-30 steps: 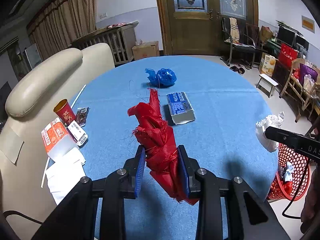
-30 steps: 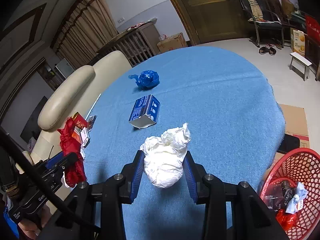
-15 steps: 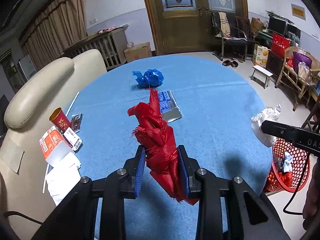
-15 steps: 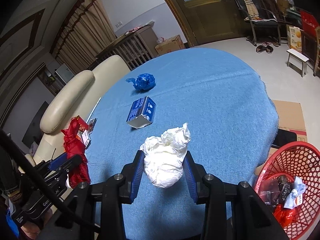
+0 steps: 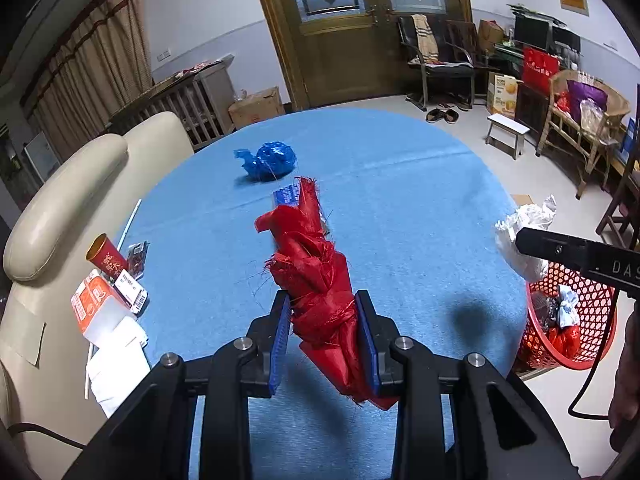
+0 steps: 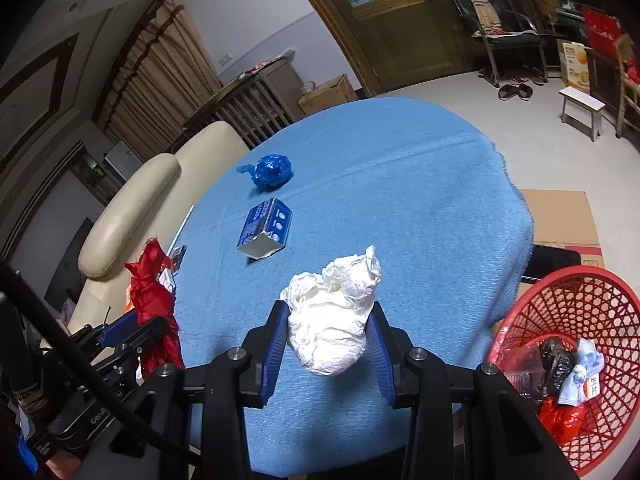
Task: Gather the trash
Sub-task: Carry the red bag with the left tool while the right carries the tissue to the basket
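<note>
cream leather of a sofa (image 5: 60, 208) runs along the left edge of the round table's blue cloth (image 5: 400, 208), where a red paper cup (image 5: 106, 258) and small cartons lie. the left gripper (image 5: 323, 322) is closed on a crumpled red bag (image 5: 316, 280), lifted off the cloth. a blue carton (image 6: 265, 229) and a balled blue bag (image 6: 272, 171) rest mid-table. the right gripper (image 6: 327, 338) is clamped on a white paper wad (image 6: 332, 312). a red mesh basket (image 6: 600, 304) sits on the floor at right, with trash inside.
</note>
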Tool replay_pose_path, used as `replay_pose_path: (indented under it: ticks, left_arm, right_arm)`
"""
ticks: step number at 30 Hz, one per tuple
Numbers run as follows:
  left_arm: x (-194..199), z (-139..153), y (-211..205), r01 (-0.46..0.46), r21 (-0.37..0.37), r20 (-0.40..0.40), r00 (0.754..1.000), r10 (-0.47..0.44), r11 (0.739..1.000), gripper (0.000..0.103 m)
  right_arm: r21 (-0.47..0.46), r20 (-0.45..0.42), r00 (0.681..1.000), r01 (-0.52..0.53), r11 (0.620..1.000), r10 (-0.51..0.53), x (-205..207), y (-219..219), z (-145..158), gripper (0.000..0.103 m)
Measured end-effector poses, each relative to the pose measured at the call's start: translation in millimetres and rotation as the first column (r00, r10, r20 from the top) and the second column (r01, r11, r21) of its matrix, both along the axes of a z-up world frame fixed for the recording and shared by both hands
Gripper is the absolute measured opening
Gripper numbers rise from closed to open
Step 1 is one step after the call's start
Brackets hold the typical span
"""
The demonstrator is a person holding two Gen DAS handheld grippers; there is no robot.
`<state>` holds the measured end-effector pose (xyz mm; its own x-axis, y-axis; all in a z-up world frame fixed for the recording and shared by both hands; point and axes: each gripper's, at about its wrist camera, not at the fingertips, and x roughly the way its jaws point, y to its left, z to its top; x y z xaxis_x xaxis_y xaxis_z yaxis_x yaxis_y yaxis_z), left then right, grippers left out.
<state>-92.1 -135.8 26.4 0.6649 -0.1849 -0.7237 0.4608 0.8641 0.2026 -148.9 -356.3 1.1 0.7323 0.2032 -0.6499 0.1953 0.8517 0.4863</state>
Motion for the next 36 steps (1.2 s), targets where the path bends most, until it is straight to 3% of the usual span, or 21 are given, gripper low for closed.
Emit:
replay_pose_path:
  ticks: [21, 36]
  left_arm:
    - [-21.3, -2.5, -48.4, 0.108, 0.055, 0.002, 0.994, -0.109, 0.993, 0.034]
    - [-45.9, -5.0, -97.9, 0.233, 0.105, -0.005, 0.972, -0.233, 0.967, 0.034]
  right_arm:
    - [0.035, -0.009, 0.995, 0.097, 0.995, -0.097, -37.6, -46.0, -12.2, 0.042]
    - [0.063, -0.016, 0.983, 0.186, 0.981, -0.185, -71.8, -82.6, -21.8, 0.042]
